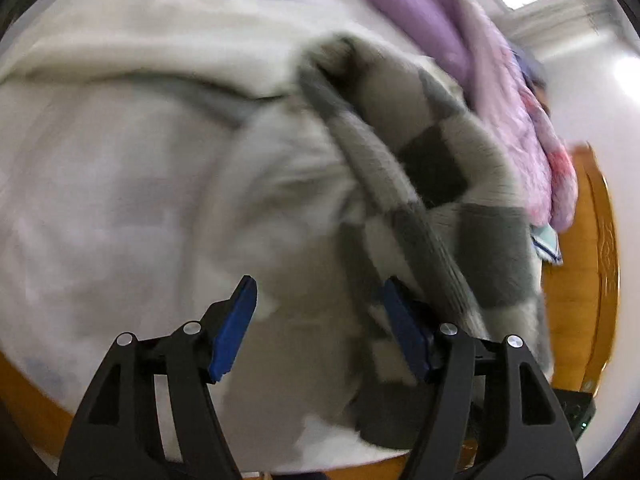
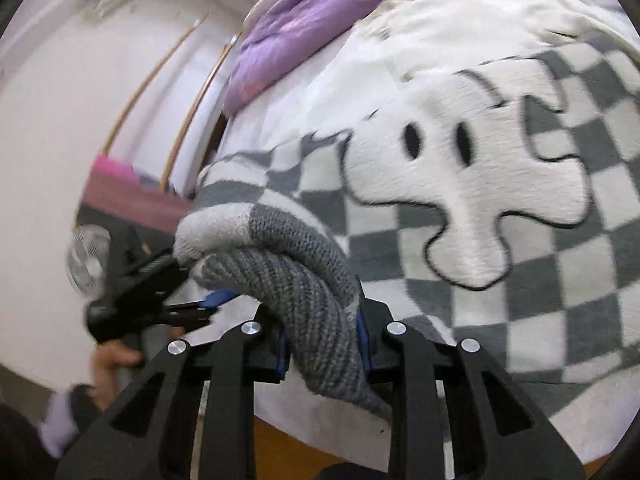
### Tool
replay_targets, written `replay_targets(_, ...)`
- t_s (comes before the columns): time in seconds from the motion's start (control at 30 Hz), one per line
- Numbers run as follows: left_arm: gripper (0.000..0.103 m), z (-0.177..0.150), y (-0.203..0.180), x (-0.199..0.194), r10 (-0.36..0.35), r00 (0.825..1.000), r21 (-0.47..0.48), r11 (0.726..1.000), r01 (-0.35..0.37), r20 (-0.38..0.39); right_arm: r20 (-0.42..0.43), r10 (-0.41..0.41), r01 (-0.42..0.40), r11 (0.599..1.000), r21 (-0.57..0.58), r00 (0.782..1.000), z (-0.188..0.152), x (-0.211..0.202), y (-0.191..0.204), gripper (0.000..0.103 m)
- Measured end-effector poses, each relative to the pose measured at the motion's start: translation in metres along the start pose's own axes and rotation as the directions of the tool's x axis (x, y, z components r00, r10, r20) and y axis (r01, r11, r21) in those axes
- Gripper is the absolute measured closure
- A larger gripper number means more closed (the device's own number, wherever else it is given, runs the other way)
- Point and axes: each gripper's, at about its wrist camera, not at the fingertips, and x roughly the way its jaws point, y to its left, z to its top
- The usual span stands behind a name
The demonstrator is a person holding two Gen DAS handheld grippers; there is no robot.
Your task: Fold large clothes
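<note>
No readable text, label, brand, number or sign in either view; the checkered sweater (image 2: pixel 460 184) bears only a white cartoon figure with two black oval eyes, no lettering; the carving on the wooden bed frame (image 1: pixel 580 280) is blurred, not legible

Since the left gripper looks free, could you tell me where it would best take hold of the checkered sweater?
Probably the ribbed grey edge of the checkered sweater, just beyond where the right gripper already pinches it. That band is thick, rolled and lifted off the white bedding, so pads can close around it. The left gripper, open, could come from below, jaws across the band.
</note>
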Motion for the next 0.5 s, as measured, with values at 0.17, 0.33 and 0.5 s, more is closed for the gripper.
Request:
replay_targets(0.17,0.037,-0.009,-0.096,0.014,-0.149,0.989,0.176,0.974,0.143,0.019,0.108,0.022,-0.040,0.986,0.163,0.994,0.006,-0.073,-0.044,0.081)
replay_targets(0.33,0.035,-0.029,-0.178,0.035,-0.298,0.952,0.311,0.900,0.304,-0.067,0.211,-0.024,-0.043,0.951,0.306,0.977,0.002,-0.141,-0.100,0.081)
replay_targets(0.5,0.031,-0.050,-0.211,0.071,-0.277,0.952,0.343,0.888,0.305,-0.129,0.178,-0.122,0.025,0.884,0.467,0.976,-0.025,-0.156,-0.166,0.084)
